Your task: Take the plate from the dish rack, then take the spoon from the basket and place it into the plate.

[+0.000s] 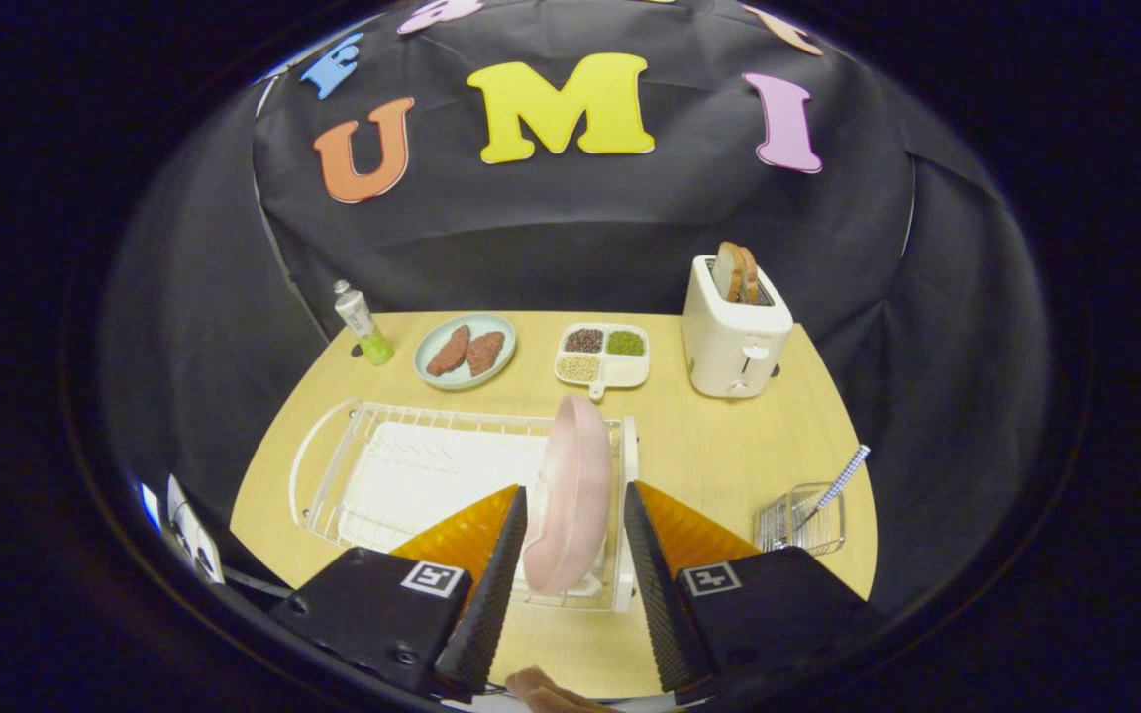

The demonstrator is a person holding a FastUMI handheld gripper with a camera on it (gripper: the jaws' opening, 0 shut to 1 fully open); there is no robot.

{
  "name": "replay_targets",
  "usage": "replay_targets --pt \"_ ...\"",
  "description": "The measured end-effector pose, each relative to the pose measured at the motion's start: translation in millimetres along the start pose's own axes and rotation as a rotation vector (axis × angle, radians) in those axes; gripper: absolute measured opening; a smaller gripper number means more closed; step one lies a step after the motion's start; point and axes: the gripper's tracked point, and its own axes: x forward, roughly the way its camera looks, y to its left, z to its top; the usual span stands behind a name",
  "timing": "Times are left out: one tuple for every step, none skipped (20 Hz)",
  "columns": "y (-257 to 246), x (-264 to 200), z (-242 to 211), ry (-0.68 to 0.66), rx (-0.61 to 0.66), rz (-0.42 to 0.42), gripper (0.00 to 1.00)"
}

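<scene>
Gripper view looks straight down the two fingers [504, 555], which stand spread apart with the pink plate [568, 490] between them, neither pad seeming to touch it yet. That plate stands on edge at the right end of the white dish rack [372, 465], its rim running near to far, so closing the fingers would pinch it across its thin faces. Its lower rim is hidden among the rack wires. Off to the right, well apart on the counter [719, 446], sits the small wire basket [800, 520] with the spoon [843, 480] leaning out; the spoon's bowl is hard to make out.
</scene>
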Motion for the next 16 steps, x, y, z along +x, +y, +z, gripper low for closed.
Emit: replay_targets --pt "1.7 6.2 4.9 0.016 -0.02 -0.013 0.69" --pt "-0.6 14.3 8.4 0.047 -0.043 -0.04 0.73" --pt "-4.5 21.0 8.4 0.09 -0.066 -0.061 0.77" --pt "-3.6 27.3 7.1 0.135 -0.054 -0.07 0.8" --pt "-2.2 32.0 7.1 0.176 -0.039 -0.071 0.82" --pt "-4.0 37.2 6.7 0.216 -0.035 -0.083 0.82" --pt "-7.5 41.3 1.5 0.273 -0.034 -0.113 0.81" --pt "-9.8 41.7 -3.2 0.311 -0.049 -0.138 0.82" --pt "-12.5 43.6 -2.3 0.337 -0.063 -0.17 0.81" --pt "-13.1 45.6 3.2 0.334 -0.071 -0.199 0.8" --pt "-15.4 47.3 8.4 0.326 -0.082 -0.236 0.79" --pt "-16.0 47.0 13.5 0.315 -0.088 -0.267 0.76" --pt "-15.1 45.9 12.7 0.326 -0.101 -0.298 0.71" --pt "-12.7 45.4 11.3 0.344 -0.109 -0.315 0.67" --pt "-9.7 46.4 9.0 0.363 -0.119 -0.335 0.62" --pt "-11.7 46.8 6.5 0.388 -0.131 -0.38 0.58"
